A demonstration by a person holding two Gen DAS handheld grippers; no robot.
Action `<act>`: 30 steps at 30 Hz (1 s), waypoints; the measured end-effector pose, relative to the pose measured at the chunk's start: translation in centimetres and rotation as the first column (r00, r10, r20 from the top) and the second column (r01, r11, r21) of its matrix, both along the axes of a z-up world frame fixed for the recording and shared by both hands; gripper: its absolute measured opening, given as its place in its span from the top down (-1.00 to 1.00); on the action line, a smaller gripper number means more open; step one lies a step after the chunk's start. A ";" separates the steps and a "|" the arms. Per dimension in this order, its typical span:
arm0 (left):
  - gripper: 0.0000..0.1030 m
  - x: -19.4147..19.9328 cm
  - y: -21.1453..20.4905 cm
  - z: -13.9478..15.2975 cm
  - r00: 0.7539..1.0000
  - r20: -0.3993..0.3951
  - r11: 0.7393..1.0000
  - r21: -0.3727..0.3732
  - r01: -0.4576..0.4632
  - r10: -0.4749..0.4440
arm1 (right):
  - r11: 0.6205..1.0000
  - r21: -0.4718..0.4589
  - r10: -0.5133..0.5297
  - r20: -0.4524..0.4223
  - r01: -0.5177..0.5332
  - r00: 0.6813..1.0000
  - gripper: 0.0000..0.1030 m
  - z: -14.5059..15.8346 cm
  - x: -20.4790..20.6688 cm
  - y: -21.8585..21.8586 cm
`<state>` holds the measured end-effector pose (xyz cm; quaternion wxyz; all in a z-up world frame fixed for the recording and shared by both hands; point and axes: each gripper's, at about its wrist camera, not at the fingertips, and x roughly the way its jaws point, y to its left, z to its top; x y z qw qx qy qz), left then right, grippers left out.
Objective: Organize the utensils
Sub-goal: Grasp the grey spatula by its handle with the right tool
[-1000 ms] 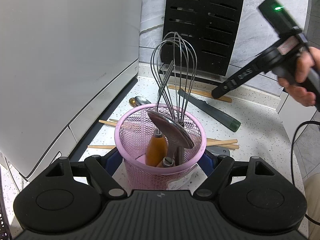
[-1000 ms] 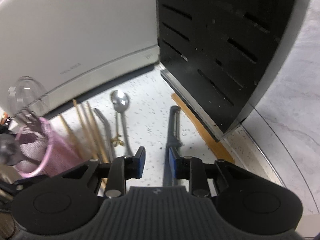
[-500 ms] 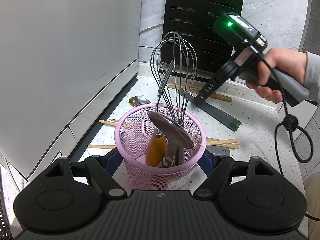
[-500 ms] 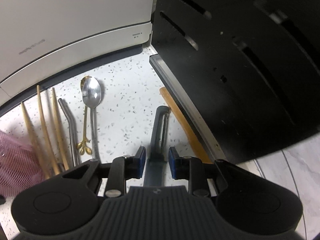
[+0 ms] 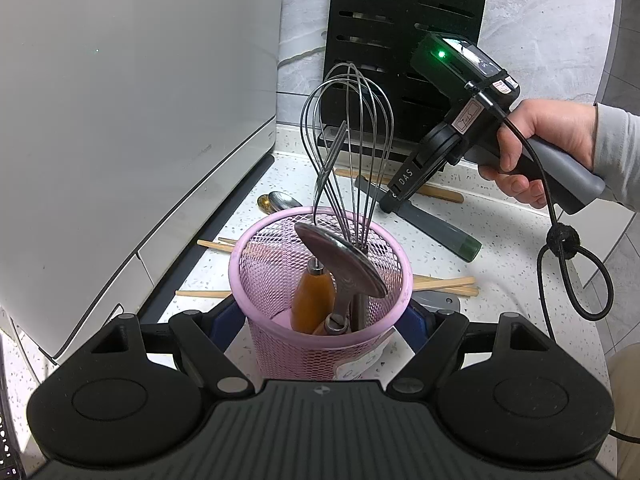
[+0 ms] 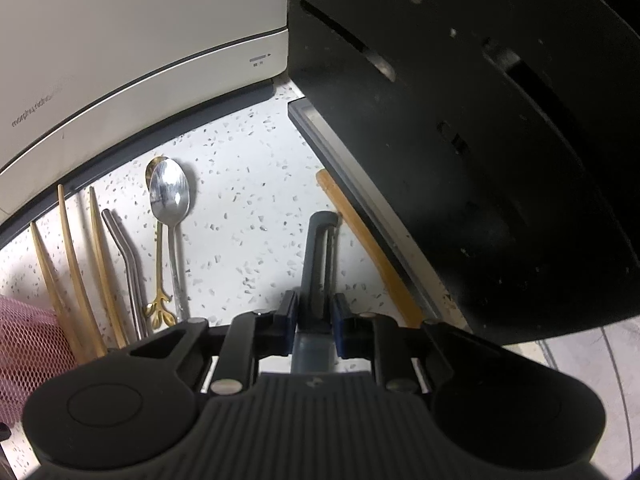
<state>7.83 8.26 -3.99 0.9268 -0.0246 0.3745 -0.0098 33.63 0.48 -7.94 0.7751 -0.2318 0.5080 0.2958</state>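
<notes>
**Operator:** How far along are we with the utensils?

**Me:** Partway, I judge. The pink mesh cup (image 5: 320, 280) is my landmark. A wire whisk (image 5: 348, 140), a big metal spoon (image 5: 340, 260) and a wooden-handled piece (image 5: 312, 300) already stand inside it. My left tool (image 5: 320, 320) pinches the cup by its sides on the table (image 5: 520, 240).

**Operator:** What's left out?

**Me:** Quite a bit. Beyond the cup lie a silver spoon (image 6: 170, 192), a gold spoon (image 6: 160, 272) tucked partly under it and a bent metal straw (image 6: 124, 264). Wooden chopsticks (image 6: 72, 264) stick out from behind the cup on both sides, and a wooden stick (image 6: 368, 248) lies farther off against the black slotted rack (image 5: 404, 40).

**Operator:** And the right side?

**Me:** My right tool (image 6: 314, 316) straddles the grey peeler (image 6: 318, 256), which lies flat on the table beyond the cup, toward the rack. Its jaws have just been closing, and the blue pads seem to press the handle. The peeler isn't lifted yet.
</notes>
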 end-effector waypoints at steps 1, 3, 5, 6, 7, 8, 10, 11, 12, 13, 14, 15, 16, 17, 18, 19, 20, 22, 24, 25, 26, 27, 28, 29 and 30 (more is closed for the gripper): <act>-0.79 0.0 0.0 0.0 1.000 0.000 1.000 0.000 0.000 0.000 | 1.000 0.003 -0.002 0.000 0.002 1.000 0.69 0.0 0.0 -0.1; -0.79 0.0 0.0 0.0 1.000 -0.001 1.000 0.001 0.000 0.000 | 1.000 0.009 -0.007 0.002 0.007 1.000 0.70 -0.3 0.2 -0.1; -0.78 0.0 0.0 0.0 1.000 -0.001 1.000 0.001 0.000 0.000 | 1.000 0.004 0.000 0.015 0.000 1.000 0.71 -0.4 -0.1 0.1; -0.79 0.0 0.0 0.0 1.000 -0.001 1.000 0.001 -0.001 0.001 | 1.000 -0.003 0.008 0.025 -0.008 1.000 0.71 -0.4 -0.4 0.2; -0.79 0.0 0.0 0.0 1.000 -0.002 1.000 0.001 0.000 0.000 | 1.000 -0.007 0.013 0.029 -0.012 1.000 0.71 -0.3 -0.6 0.2; -0.79 0.0 0.0 0.0 1.000 -0.002 1.000 0.001 0.000 0.000 | 1.000 -0.008 0.016 0.032 -0.015 0.999 0.71 -0.3 -0.8 0.3; -0.79 0.0 0.0 0.0 1.000 -0.002 1.000 0.001 0.000 0.000 | 1.000 -0.009 0.026 0.045 -0.026 0.999 0.71 -0.1 -1.3 0.2; -0.79 0.0 0.0 0.0 1.000 -0.002 1.000 0.001 -0.001 0.001 | 0.999 -0.010 0.032 0.052 -0.032 0.998 0.72 0.0 -1.6 0.3; -0.79 0.0 0.0 0.0 1.000 -0.002 1.000 0.001 -0.001 0.001 | 0.999 -0.007 0.037 0.056 -0.036 0.998 0.72 0.1 -1.9 0.2; -0.78 0.0 0.0 0.0 1.000 -0.002 1.000 0.001 -0.001 0.001 | 0.999 -0.003 0.040 0.059 -0.040 0.997 0.72 0.4 -2.2 0.2; -0.78 0.0 0.0 0.0 1.000 -0.002 1.000 0.000 -0.001 0.001 | 0.999 -0.002 0.047 0.065 -0.047 0.997 0.72 0.6 -2.5 0.1; -0.79 0.0 0.0 0.0 1.000 -0.002 1.000 0.001 -0.001 0.001 | 0.999 -0.001 0.055 0.073 -0.055 0.996 0.72 0.8 -2.7 0.1; -0.78 0.0 0.0 0.0 1.000 -0.002 1.000 0.001 -0.001 0.001 | 0.998 0.000 0.061 0.079 -0.061 0.995 0.72 1.0 -3.0 0.1; -0.78 0.0 0.0 0.0 1.000 -0.002 1.000 0.001 -0.001 0.001 | 0.998 0.002 0.065 0.084 -0.066 0.994 0.72 1.3 -3.3 0.0; -0.78 0.0 0.0 0.0 1.000 -0.002 1.000 0.001 -0.001 0.001 | 0.997 0.004 0.071 0.092 -0.072 0.993 0.72 1.4 -3.5 -0.1; -0.78 0.0 0.0 0.0 1.000 -0.002 1.000 0.001 -0.001 0.001 | 0.997 0.008 0.079 0.101 -0.080 0.992 0.72 1.7 -3.9 -0.2; -0.78 0.0 -0.1 0.0 1.000 -0.003 1.000 0.001 -0.001 0.001 | 0.996 0.013 0.085 0.109 -0.087 0.990 0.72 2.1 -4.3 -0.3; -0.78 0.0 -0.1 0.0 1.000 -0.003 1.000 0.002 -0.001 0.001 | 0.995 0.023 0.096 0.125 -0.099 0.988 0.72 2.9 -5.2 -0.8; -0.78 0.0 -0.1 0.0 1.000 -0.002 1.000 0.001 -0.002 0.002 | 0.993 0.037 0.107 0.141 -0.113 0.984 0.72 3.5 -5.9 -1.3; -0.78 0.0 0.0 0.0 1.000 -0.002 1.000 0.000 -0.002 0.002 | 0.992 0.047 0.110 0.149 -0.118 0.983 0.72 3.9 -6.4 -1.6; -0.78 0.0 0.0 0.0 1.000 -0.001 1.000 0.000 -0.003 0.003 | 0.991 0.055 0.112 0.159 -0.122 0.981 0.72 4.2 -6.8 -1.9; -0.78 0.0 -0.1 0.0 1.000 -0.002 1.000 0.000 -0.003 0.003 | 0.990 0.063 0.115 0.168 -0.127 0.979 0.72 4.6 -7.2 -2.2; -0.78 0.0 0.0 0.0 1.000 -0.001 1.000 0.000 -0.003 0.003 | 0.989 0.072 0.117 0.176 -0.131 0.977 0.72 4.9 -7.5 -2.6; -0.78 0.0 -0.1 0.0 1.000 -0.002 1.000 0.001 -0.003 0.003 | 0.988 0.081 0.117 0.184 -0.134 0.976 0.72 5.3 -7.9 -3.1; -0.78 0.0 -0.1 0.0 1.000 -0.002 1.000 0.001 -0.003 0.003 | 0.986 0.093 0.119 0.191 -0.139 0.974 0.72 5.7 -8.3 -3.5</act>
